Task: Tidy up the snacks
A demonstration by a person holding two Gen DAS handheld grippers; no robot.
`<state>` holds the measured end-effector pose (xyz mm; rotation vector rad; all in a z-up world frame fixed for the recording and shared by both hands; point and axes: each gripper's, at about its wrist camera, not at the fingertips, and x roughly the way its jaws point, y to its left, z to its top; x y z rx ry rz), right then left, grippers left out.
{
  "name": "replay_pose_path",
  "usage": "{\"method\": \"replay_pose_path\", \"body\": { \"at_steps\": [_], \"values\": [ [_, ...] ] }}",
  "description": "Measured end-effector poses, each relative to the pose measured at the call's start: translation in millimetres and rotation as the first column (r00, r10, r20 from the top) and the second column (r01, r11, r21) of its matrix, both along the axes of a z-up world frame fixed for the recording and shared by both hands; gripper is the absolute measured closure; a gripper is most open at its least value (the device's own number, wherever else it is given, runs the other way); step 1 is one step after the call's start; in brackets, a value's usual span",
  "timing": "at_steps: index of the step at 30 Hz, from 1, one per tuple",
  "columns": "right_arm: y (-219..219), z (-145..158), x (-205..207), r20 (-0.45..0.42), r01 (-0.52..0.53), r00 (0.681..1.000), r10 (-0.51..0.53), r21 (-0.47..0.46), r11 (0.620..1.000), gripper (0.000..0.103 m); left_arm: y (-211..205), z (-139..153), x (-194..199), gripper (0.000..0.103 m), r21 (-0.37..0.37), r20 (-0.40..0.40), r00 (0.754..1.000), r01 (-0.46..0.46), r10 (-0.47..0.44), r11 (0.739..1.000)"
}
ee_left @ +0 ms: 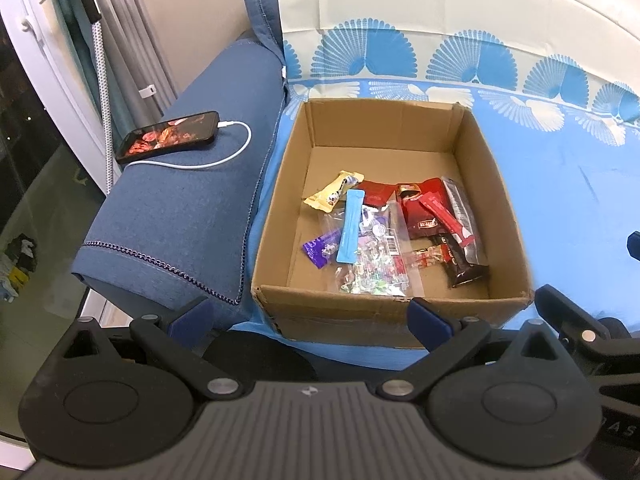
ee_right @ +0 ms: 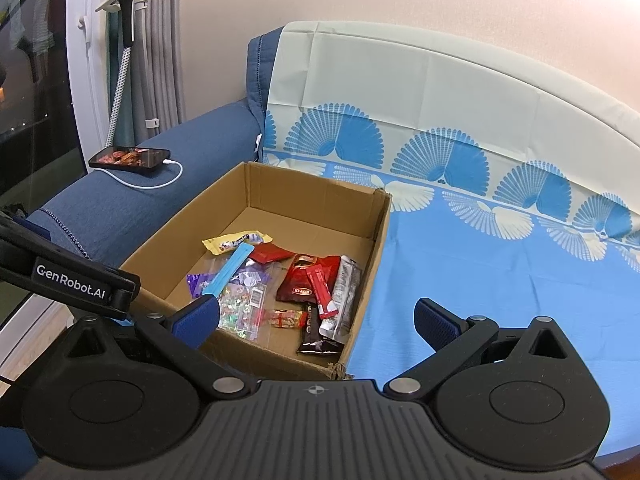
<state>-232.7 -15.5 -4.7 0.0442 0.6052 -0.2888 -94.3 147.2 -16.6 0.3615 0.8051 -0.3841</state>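
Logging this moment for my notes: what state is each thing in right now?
Brown cardboard box: open-topped, snacks inside.
Clear plastic candy bag: lying flat in the box.
Light blue stick packet: resting on the bag.
Black smartphone: screen lit, white cable plugged in.
Left tongs: open, empty.
Right tongs: open, empty.

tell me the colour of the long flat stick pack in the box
Light blue stick pack; clearest in the left wrist view.
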Motion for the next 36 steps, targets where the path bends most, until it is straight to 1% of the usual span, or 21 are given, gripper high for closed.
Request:
{"method": "replay_pose_path", "body": {
  "at_steps": [17,36],
  "values": [
    [0.1,1.2,-1.5,0.025,0.008,1.0,-0.007,-0.009,1.0,0.0,0.2,2.4,-0.3,0.0,0.003,0.008,1.0,0.004,-0.004,1.0],
    [2.3,1.2,-0.7,0.025,0.01,1.0,-0.01,-0.006,1.0,0.0,0.2,2.8,0.5,0.0,0.007,0.008,1.0,0.005,-0.006,1.0]
  ]
}}
